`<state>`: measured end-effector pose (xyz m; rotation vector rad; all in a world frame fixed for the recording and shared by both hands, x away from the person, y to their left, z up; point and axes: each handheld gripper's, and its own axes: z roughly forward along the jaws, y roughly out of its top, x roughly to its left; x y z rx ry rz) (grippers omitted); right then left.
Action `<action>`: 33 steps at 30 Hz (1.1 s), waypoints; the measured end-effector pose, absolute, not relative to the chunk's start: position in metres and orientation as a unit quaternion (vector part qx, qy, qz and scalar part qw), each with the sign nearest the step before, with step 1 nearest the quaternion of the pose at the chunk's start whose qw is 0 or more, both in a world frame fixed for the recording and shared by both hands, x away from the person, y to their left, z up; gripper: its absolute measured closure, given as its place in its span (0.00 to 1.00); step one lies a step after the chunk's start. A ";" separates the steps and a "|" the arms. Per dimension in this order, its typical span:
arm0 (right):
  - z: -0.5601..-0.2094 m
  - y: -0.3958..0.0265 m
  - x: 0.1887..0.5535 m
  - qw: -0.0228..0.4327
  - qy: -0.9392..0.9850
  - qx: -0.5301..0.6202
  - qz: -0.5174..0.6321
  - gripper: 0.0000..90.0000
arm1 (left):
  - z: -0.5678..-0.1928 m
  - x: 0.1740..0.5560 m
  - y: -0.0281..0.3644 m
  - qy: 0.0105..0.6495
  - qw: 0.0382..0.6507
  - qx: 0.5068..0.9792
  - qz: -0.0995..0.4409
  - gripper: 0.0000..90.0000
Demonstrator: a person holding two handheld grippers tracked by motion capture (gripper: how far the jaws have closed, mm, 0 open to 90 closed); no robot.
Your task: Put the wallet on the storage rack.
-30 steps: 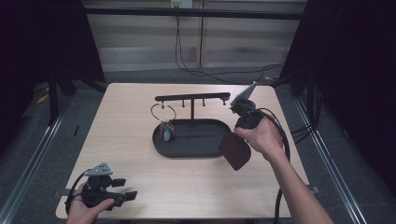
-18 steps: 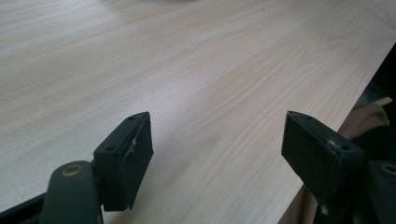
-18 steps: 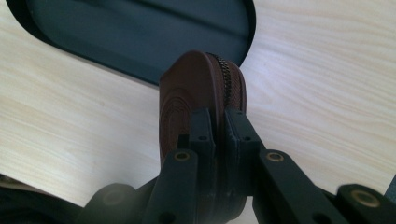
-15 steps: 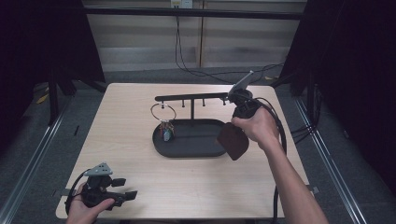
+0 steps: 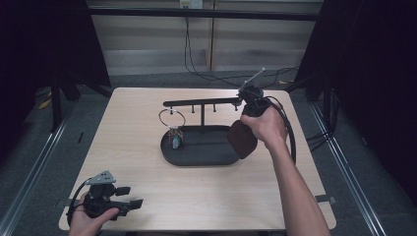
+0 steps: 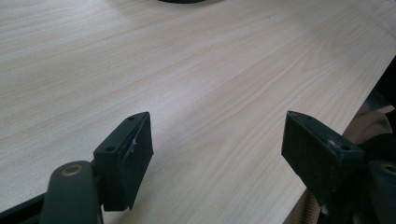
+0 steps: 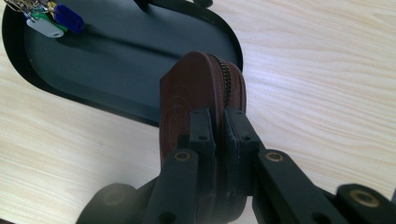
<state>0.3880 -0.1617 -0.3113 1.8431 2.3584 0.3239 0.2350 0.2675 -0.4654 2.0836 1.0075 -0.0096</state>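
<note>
1. The brown zip pouch [image 7: 205, 88] is already off the bench [image 5: 147, 196] and clamped in the right gripper [image 7: 217, 126], whose two jaws press on its flat sides near the zip; picking it up looks done
2. What seems left is setting it down or hanging it; in the high view the pouch [image 5: 242, 139] hangs at the right end of the black oval tray [image 5: 196, 158], partly over its rim, just below the right end of the stand's peg bar [image 5: 196, 103], so the placing is not yet finished
3. The pouch hangs straight below the right hand [image 5: 260, 125] at centre right of the high view, edge up in the right gripper view, with the tray behind it at upper left
4. A ring of keys [image 5: 173, 129] with coloured tags hangs at the tray's left end, well apart from the pouch
5. The left gripper [image 5: 125, 196] rests at lower left of the high view, jaws wide apart over bare wood, holding nothing
</note>
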 end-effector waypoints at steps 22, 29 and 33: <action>-0.333 -0.166 0.407 0.028 0.748 0.631 0.204 0.93 | -0.467 0.235 0.267 0.400 0.396 0.827 -0.003 0.28; -0.342 -0.173 0.409 0.022 0.730 0.642 0.233 0.93 | -0.467 0.235 0.266 0.402 0.395 0.826 -0.004 0.28; -0.349 -0.178 0.409 0.019 0.720 0.650 0.244 0.93 | -0.466 0.235 0.268 0.401 0.396 0.826 -0.005 0.28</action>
